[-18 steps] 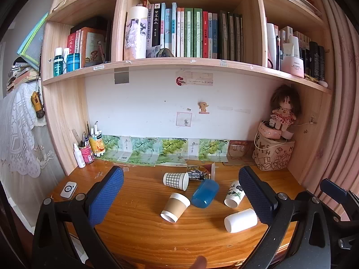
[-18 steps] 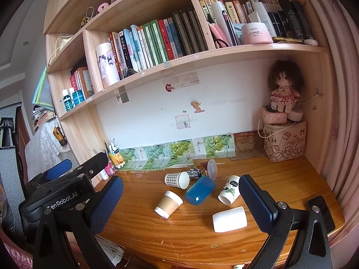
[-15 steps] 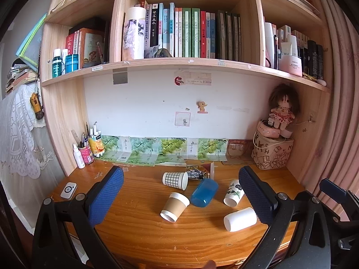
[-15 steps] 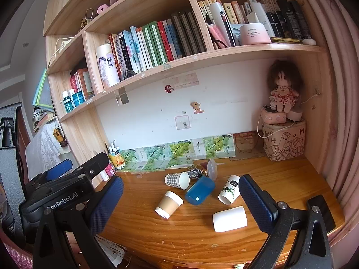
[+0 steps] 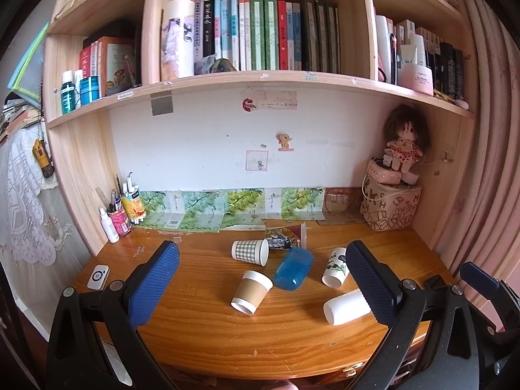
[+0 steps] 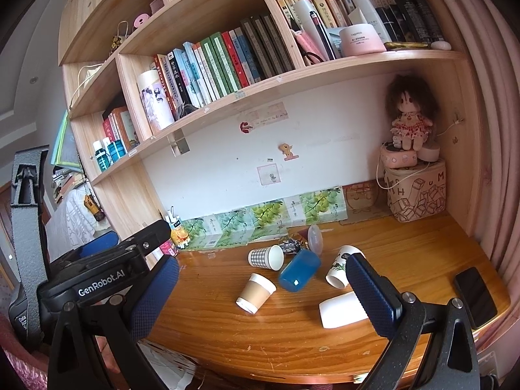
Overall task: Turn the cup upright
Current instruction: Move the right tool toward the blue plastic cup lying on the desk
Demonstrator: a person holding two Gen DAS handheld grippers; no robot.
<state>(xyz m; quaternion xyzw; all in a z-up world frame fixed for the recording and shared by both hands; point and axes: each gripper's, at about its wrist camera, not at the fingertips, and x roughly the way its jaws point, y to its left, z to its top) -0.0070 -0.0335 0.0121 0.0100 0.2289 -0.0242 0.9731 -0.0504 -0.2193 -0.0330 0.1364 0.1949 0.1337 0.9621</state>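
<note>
Several cups lie on their sides on the wooden desk (image 5: 201, 334): a brown paper cup (image 5: 252, 292) (image 6: 255, 293), a checked paper cup (image 5: 250, 252) (image 6: 266, 257), a blue plastic cup (image 5: 293, 273) (image 6: 299, 274), a white cup with a leaf print (image 5: 334, 271) (image 6: 339, 269) and a plain white cup (image 5: 346, 304) (image 6: 343, 310). My left gripper (image 5: 260, 279) is open and empty, held above the desk's front edge. My right gripper (image 6: 261, 295) is open and empty too, to the right of the left one, whose body shows in the right wrist view (image 6: 97, 276).
A black phone (image 6: 475, 296) lies at the desk's right edge. A white remote (image 5: 98, 273) lies front left. A pen pot and bottles (image 5: 122, 214) stand back left. A patterned bag with a doll (image 5: 390, 208) stands back right. A shelf (image 5: 260, 79) of books overhangs the desk.
Both views have drifted slightly; the left wrist view has risen a little, so the desk sits lower in frame. No cup has moved and both grippers stay open.
</note>
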